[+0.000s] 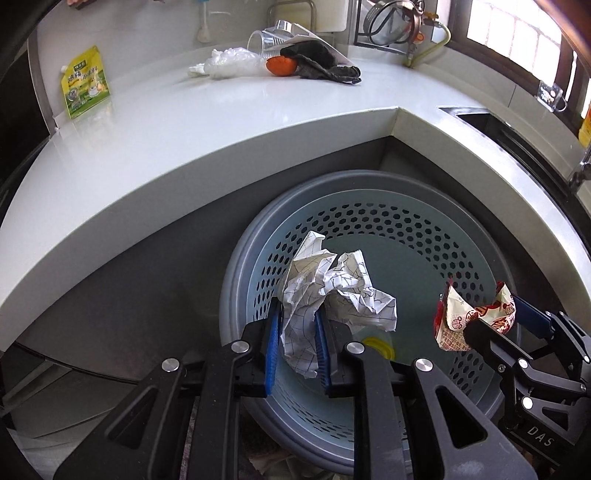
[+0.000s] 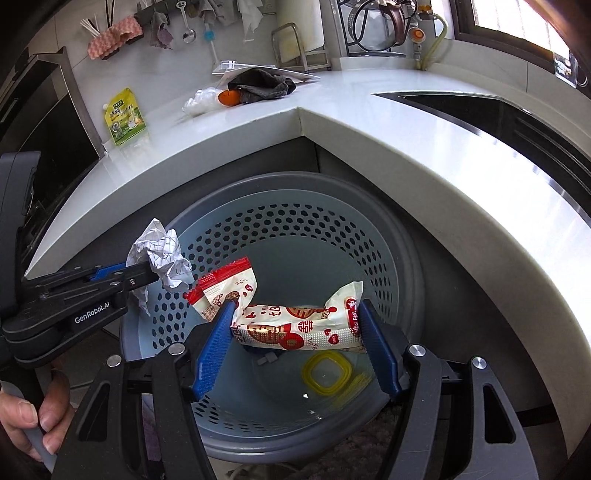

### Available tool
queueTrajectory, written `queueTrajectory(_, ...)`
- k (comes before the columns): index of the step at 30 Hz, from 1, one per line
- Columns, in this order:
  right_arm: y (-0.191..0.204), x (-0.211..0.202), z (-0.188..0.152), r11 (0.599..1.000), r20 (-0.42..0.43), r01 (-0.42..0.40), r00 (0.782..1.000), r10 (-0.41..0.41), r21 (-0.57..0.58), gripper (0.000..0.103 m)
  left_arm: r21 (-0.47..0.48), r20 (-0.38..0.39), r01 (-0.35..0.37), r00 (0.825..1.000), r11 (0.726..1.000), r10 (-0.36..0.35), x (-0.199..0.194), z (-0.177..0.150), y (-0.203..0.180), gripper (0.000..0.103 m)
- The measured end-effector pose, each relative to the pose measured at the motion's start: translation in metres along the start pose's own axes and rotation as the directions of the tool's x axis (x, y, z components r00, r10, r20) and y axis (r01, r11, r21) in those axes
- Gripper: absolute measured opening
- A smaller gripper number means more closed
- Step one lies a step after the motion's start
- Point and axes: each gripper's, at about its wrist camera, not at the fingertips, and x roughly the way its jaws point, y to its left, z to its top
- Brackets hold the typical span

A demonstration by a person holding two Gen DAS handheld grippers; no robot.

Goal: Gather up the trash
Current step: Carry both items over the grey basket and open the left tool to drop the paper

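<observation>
You had the left hand-held gripper (image 1: 295,347) clamped on crumpled paper (image 1: 332,295) and the right hand-held gripper (image 2: 295,343) clamped on a snack wrapper (image 2: 295,321), both over the bin (image 2: 388,236) (below the bench (image 1: 184,129)); release was due next.

A white counter (image 1: 207,122) bends across the upper half of both views, and a green-and-yellow pouch (image 1: 85,82) leans against the wall at the upper left. Near the top centre a dark cloth (image 1: 325,64) lies heaped on a white board (image 2: 266,72), with an orange round thing (image 1: 281,65) touching its left side. In the right wrist view a pink sponge (image 2: 115,37) and a metal spoon (image 2: 187,26) hang at the upper left, a kettle (image 2: 384,26) sits in a wire rack at the top right, and a dark sink (image 2: 480,110) opens on the right.
</observation>
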Motion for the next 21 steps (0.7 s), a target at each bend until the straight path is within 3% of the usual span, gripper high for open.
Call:
queueTrajectory(5, -0.0025, 0.0056, -0.0005, 1.000, -0.014, -0.003, 1.000, 0.003, 0.009, 0.065, -0.004, -0.006, -0.003, 1.000, 1.000, 0.003, 0.0008, 0.0015, 0.0012, 0.020)
queueTrajectory(12, -0.0047, 0.0030, -0.0010, 1.000, -0.002, -0.003, 1.000, 0.003, 0.016, 0.068, -0.004, -0.001, -0.009, 1.000, 1.000, 0.009, -0.0015, 0.0011, 0.0017, 0.032)
queueTrajectory(16, -0.0051, 0.0017, -0.0010, 1.000, 0.002, -0.004, 1.000, 0.004, 0.016, 0.069, -0.013, 0.009, -0.017, 1.000, 1.000, 0.017, -0.0039, 0.0002, 0.0039, 0.056)
queueTrajectory(21, -0.0053, -0.0014, -0.0015, 0.999, 0.012, -0.023, 1.000, 0.023, 0.022, 0.071, -0.013, 0.014, -0.016, 1.000, 1.000, 0.016, -0.0049, 0.0003, 0.0044, 0.056)
